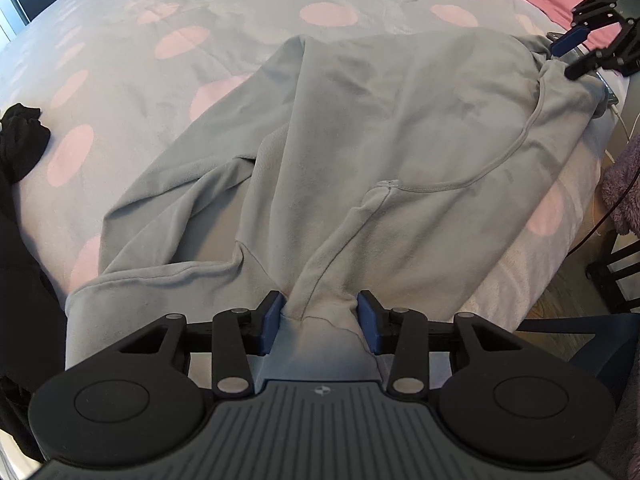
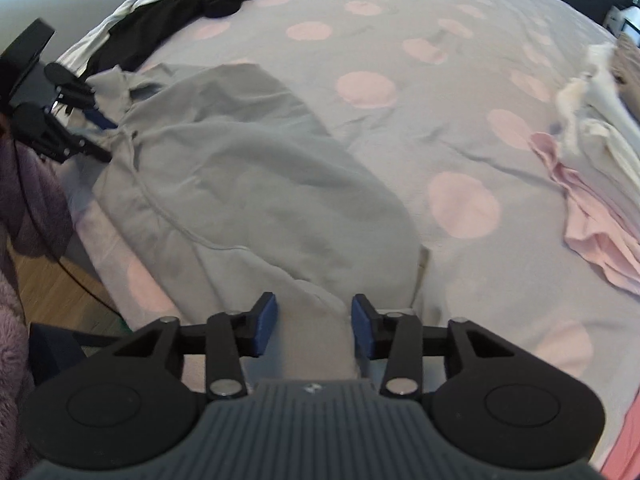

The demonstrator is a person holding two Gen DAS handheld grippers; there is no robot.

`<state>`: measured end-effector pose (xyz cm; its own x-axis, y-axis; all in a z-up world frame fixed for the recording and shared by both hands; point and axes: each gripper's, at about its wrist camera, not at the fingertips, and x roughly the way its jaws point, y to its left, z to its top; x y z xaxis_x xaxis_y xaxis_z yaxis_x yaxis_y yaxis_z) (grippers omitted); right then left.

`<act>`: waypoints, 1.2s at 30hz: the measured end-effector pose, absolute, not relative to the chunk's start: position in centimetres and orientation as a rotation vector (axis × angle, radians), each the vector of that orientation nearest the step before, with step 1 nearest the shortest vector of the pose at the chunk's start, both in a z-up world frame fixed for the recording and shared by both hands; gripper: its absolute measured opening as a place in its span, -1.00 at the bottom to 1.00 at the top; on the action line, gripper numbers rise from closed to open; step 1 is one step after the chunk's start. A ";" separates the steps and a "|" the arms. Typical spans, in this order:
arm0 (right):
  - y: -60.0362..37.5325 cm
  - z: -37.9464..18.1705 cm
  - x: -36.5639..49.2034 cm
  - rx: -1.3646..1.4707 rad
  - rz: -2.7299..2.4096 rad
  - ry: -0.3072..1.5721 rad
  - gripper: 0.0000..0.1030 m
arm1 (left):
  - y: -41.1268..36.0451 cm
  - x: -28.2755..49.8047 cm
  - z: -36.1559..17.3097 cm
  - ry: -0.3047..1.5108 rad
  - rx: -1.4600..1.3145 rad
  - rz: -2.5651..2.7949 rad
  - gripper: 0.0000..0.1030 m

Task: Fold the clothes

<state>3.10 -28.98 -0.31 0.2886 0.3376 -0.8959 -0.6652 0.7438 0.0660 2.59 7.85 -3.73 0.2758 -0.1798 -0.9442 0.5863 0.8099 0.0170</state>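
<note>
Pale grey fleece sweatshirt (image 1: 400,120) lies spread on the bed, on a lilac bedspread with pink dots (image 1: 328,14), body near the bed's edge, one sleeve trailing off to the side.

Left claw (image 1: 320,320): blue pads set partly apart with a bunched fold of grey cloth running between them; the cloth fills the gap and reaches both pads, so it reads as a hold, but a loose one. Right claw (image 2: 314,326): same picture at the other end of the garment, pads partly apart, a strip of grey cloth between them, seemingly held.

Risks, judged from this:
- Loose pinch on thick fleece, so the cloth may slip out of either claw when lifted or pulled.
- The garment hangs close to the bed edge, and a dropped corner could slide off toward the wood floor (image 2: 52,280).
- The loose sleeve may drag and fold crooked under the body.
- A black garment (image 2: 168,12) and a pink and white clothes pile (image 2: 592,184) lie nearby; a wide sweep could snag them.
- Uneven pull between the claws would skew the fold line.
</note>
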 end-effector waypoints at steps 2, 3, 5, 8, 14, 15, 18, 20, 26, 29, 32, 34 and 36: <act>-28.6 -1.1 3.4 -0.374 0.691 1.105 -0.25 | 7.9 2.7 -3.8 1.189 0.394 -0.531 -0.25; -28.6 -1.2 3.4 -0.369 0.699 1.118 -0.52 | 7.9 2.7 -3.8 1.188 0.392 -0.530 -0.25; -28.6 -0.8 2.7 -0.363 0.724 1.114 -0.60 | 7.9 2.6 -3.6 1.183 0.391 -0.528 -0.28; -28.6 0.2 0.7 -0.410 0.774 1.092 -0.60 | 7.9 2.4 -3.3 1.174 0.391 -0.531 -0.31; -28.5 0.9 -2.5 -0.533 0.801 1.080 -0.52 | 7.8 2.3 -2.7 1.163 0.384 -0.536 -0.36; -28.5 0.9 -2.8 -0.543 0.796 1.071 -0.44 | 7.8 2.4 -2.8 1.164 0.387 -0.534 -0.35; -28.1 1.7 -3.3 -0.594 0.781 1.015 -0.30 | 7.4 2.4 -2.7 1.164 0.398 -0.529 -0.35; -27.5 2.2 -3.8 -0.645 0.781 0.965 -0.30 | 7.3 2.3 -2.6 1.161 0.400 -0.526 -0.35; -25.4 0.9 -3.7 -0.776 0.843 0.964 -0.35 | 7.3 2.1 -2.6 1.155 0.402 -0.520 -0.35; -25.4 -0.5 -3.9 -0.817 0.838 1.011 -0.77 | 7.4 1.9 -2.5 1.152 0.401 -0.534 -0.43; -25.9 -0.4 -4.6 -0.786 0.867 1.018 -0.85 | 7.4 1.4 -2.2 1.151 0.401 -0.563 -0.72; -26.0 0.0 -5.5 -0.778 0.892 1.008 -0.86 | 7.3 0.8 -1.9 1.150 0.408 -0.580 -0.83; -25.9 0.3 -6.6 -0.779 0.937 1.020 -0.86 | 7.1 0.0 -1.4 1.153 0.419 -0.596 -0.84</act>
